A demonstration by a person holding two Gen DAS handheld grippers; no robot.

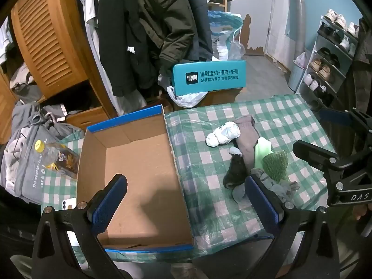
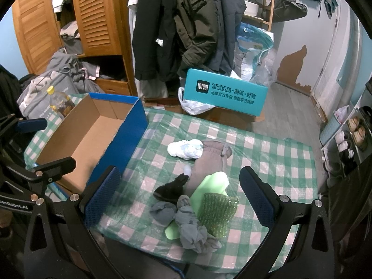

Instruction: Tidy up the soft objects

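Observation:
An empty cardboard box with blue rim (image 1: pixel 137 172) (image 2: pixel 93 130) sits on the left of the checked table. Right of it lies a pile of soft things: a white balled cloth (image 1: pixel 223 136) (image 2: pixel 186 150), a grey-brown folded cloth (image 1: pixel 247 139) (image 2: pixel 209 165), a black sock (image 1: pixel 236 169) (image 2: pixel 171 189), a light green foam piece (image 1: pixel 262 150) (image 2: pixel 209 186), a green mesh sponge (image 1: pixel 275 165) (image 2: pixel 218 211) and grey balled socks (image 2: pixel 186 218). My left gripper (image 1: pixel 186 200) is open and empty over the box's near right wall. My right gripper (image 2: pixel 179 197) is open and empty above the pile.
A teal box (image 1: pixel 209 76) (image 2: pixel 225 94) and a white plastic bag (image 2: pixel 193 105) stand behind the table. A bottle with yellow cap (image 1: pixel 55 155) (image 2: pixel 59 102) lies left of the cardboard box. Hanging coats, a wooden wardrobe and a shoe rack (image 1: pixel 330 60) surround the table.

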